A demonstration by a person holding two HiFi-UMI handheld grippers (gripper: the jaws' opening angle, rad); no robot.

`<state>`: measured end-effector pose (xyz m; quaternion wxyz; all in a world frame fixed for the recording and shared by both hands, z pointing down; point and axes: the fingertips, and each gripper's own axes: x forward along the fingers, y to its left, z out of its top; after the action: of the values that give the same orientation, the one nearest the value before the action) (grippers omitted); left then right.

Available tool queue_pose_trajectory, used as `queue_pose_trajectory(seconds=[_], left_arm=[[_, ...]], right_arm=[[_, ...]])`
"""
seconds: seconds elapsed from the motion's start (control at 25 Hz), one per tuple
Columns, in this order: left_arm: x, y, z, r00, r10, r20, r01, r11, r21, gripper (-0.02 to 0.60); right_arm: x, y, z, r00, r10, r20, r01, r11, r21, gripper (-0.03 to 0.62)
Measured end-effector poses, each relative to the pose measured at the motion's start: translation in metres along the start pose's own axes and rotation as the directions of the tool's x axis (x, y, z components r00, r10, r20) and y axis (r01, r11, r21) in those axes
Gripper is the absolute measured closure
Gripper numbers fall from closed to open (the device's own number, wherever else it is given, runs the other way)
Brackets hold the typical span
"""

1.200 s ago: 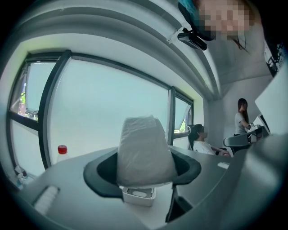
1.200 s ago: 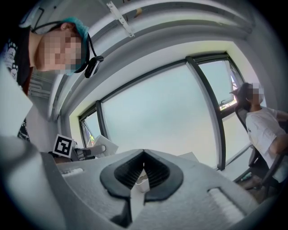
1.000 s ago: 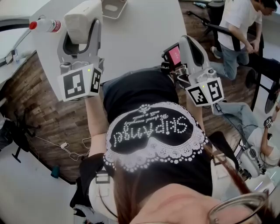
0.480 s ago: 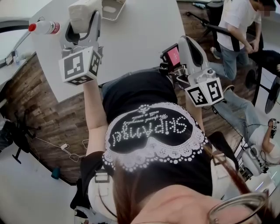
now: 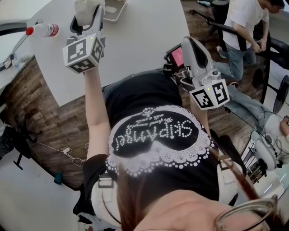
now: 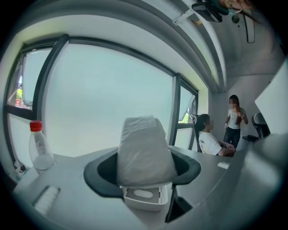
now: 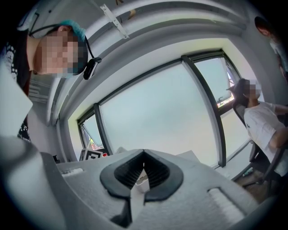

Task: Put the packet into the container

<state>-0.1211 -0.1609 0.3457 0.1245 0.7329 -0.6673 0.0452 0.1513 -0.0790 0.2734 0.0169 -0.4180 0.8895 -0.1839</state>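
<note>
My left gripper (image 5: 88, 18) is raised over the white table (image 5: 144, 31), shut on a white packet (image 5: 85, 8) that stands up between its jaws. In the left gripper view the packet (image 6: 144, 146) fills the gap of the left gripper (image 6: 143, 170). A small white container (image 6: 144, 200) with an open top sits on the table just beyond and below it. The same container (image 5: 115, 8) lies at the head view's top edge, right of the packet. My right gripper (image 5: 192, 49) hangs off the table's right edge, and in its own view the right gripper (image 7: 143, 164) is shut on nothing.
A clear bottle with a red cap (image 5: 43, 30) stands at the table's left side, also seen as the bottle (image 6: 39, 148). A person in a white shirt (image 5: 244, 27) stands at the right over the wooden floor (image 5: 40, 113). Large windows (image 6: 112, 94) lie beyond the table.
My left gripper has carried the packet farther away across the table, closer to the container. The right gripper has hardly moved.
</note>
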Motion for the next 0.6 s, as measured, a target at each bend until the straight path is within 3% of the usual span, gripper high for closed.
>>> queue_pose_trajectory(seconds=[0.6], left_arm=[[0.041,0.001,-0.043,0.994,-0.014,-0.111,0.016,1.000,0.014,0.307]], right_arm=[[-0.001,-0.007,-0.003,1.000,-0.015,-0.009,0.015,1.000,0.016,0.591]])
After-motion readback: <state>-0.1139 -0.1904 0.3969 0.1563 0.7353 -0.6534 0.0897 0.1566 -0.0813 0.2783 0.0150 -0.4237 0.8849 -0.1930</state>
